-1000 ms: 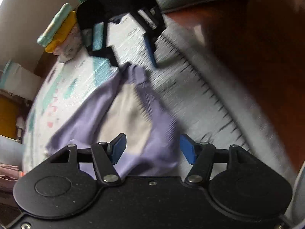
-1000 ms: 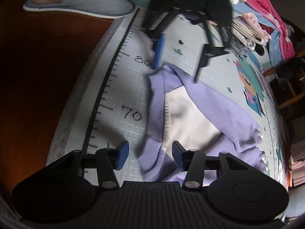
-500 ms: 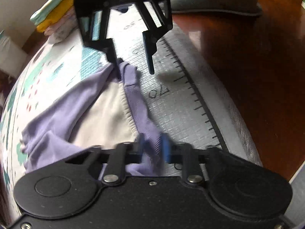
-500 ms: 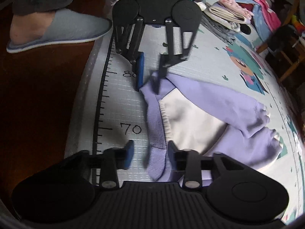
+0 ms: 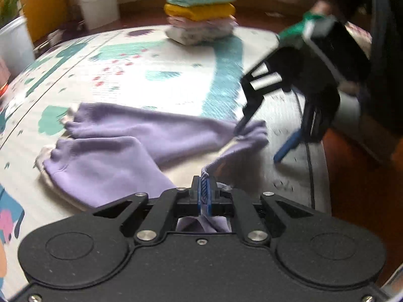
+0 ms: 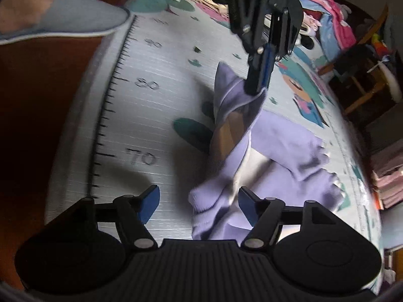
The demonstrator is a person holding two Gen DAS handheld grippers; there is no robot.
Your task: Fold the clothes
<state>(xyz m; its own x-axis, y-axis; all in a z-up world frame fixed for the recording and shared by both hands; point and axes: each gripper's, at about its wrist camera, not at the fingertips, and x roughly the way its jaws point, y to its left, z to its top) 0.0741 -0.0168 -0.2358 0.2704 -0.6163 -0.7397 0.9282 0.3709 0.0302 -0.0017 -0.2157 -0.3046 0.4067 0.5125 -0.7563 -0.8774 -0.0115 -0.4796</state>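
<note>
Gripping one purple garment (image 5: 131, 136), left claw (image 5: 204, 188)

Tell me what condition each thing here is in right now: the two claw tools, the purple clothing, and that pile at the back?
left gripper: shut, pinching the garment's ribbed edge.
right gripper: open, straddling a bunched edge of the garment.
purple garment: unfolded, mostly flat on the mat, one edge lifted.
play mat: spread flat under the garment.
stack of clothes: folded, neatly piled.

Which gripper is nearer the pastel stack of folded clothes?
Right. The right gripper hangs partway toward the folded clothes stack; the left gripper is behind, shut on the purple garment.
</note>
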